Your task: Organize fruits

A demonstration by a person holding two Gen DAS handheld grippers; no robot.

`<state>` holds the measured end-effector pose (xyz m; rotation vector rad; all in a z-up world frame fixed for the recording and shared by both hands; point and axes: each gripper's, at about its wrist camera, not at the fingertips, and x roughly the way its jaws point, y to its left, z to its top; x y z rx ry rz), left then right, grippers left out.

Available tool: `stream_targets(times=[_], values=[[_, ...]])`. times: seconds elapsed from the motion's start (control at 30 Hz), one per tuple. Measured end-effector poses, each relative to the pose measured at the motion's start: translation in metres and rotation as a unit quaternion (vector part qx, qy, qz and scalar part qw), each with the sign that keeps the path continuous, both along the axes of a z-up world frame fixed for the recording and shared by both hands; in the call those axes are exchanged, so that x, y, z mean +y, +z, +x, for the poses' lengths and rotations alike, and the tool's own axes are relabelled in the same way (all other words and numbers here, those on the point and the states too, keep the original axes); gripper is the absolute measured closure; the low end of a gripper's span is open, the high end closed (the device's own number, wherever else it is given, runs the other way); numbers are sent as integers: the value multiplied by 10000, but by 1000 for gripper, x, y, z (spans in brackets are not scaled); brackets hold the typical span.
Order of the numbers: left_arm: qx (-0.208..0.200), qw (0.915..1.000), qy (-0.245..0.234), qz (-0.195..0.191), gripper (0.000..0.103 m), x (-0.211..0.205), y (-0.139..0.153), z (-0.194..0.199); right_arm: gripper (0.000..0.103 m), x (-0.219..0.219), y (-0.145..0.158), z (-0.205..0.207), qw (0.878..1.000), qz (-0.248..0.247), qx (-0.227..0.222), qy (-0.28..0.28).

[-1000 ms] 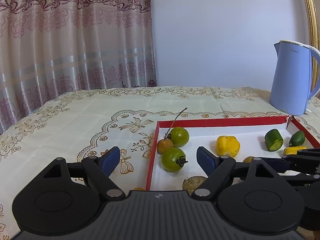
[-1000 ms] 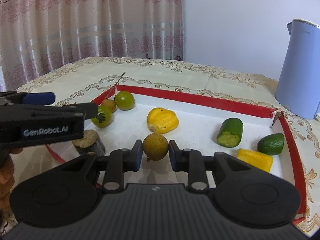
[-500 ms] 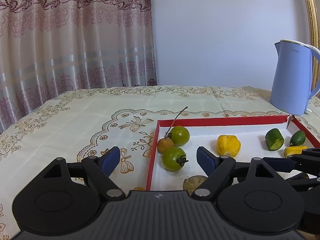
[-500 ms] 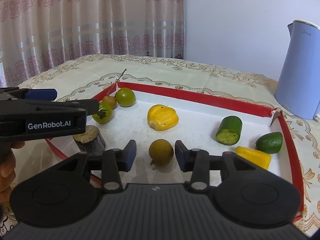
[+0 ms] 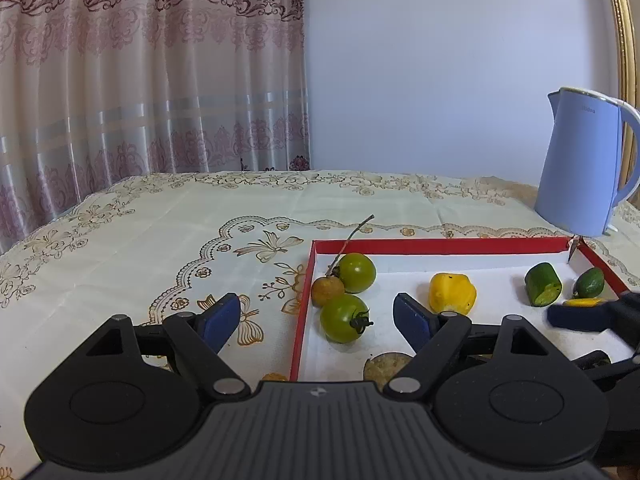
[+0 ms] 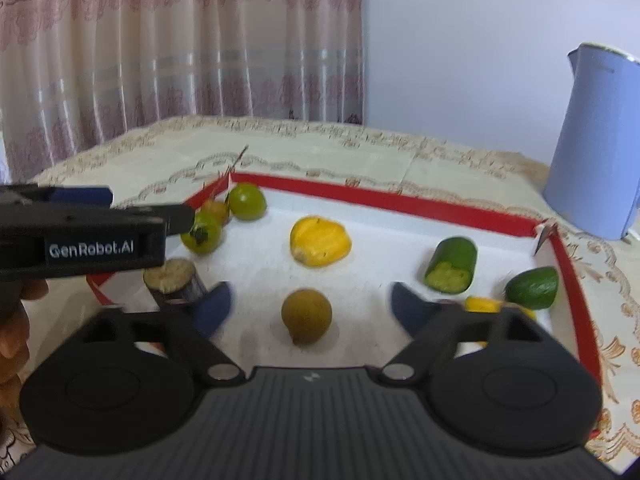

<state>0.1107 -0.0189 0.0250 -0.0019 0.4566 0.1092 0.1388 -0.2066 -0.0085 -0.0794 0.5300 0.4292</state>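
A red-rimmed white tray (image 6: 400, 202) holds the fruits. My right gripper (image 6: 310, 306) is wide open, and a brown round fruit (image 6: 306, 316) lies on the tray floor between its fingers, untouched. Beyond it are a yellow fruit (image 6: 320, 241), a cut green piece (image 6: 452, 266), a small green fruit (image 6: 532, 288) and a yellow piece (image 6: 482, 304). My left gripper (image 5: 316, 318) is open and empty over the tray's left rim (image 5: 302, 320). Ahead of it lie two green tomatoes (image 5: 343, 323) (image 5: 356, 273) and a brown stemmed fruit (image 5: 327, 291).
A blue kettle (image 5: 580, 176) stands behind the tray at the right. A dark cut stump (image 6: 176, 280) stands at the tray's near left corner, also seen in the left wrist view (image 5: 386, 364). A small orange bit (image 5: 274, 377) lies on the patterned tablecloth (image 5: 160, 240) outside the tray.
My right gripper opened from around the brown round fruit and pulled back and up; the fruit stays on the tray floor. The left gripper has not moved.
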Motion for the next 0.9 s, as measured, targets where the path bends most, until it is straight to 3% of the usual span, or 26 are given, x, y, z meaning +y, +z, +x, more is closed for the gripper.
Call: stream_targets(times=[0.1,0.33,0.53,0.7,0.9], values=[[-25,10000,-21,-45,19,1,1,-1,0,-4,10,-9,10000,-40,-91,-5],[-82,9999,-109,-38,19,-1,3,-5,0,-16,19,-61,9989,-400,-109,-197],[41,9997,-201,-133,19,-1,3,-4,0,-33,8,-105,9975,-644,217,-173],[-13,9998,-181,11,19,-5,2,-7,0,-37,-13,-98,9893,-1250,240,-717],[26,9997,-191,123,19,-8,0,-5,0,-61,-18,-82,9950,-439,599,-670]])
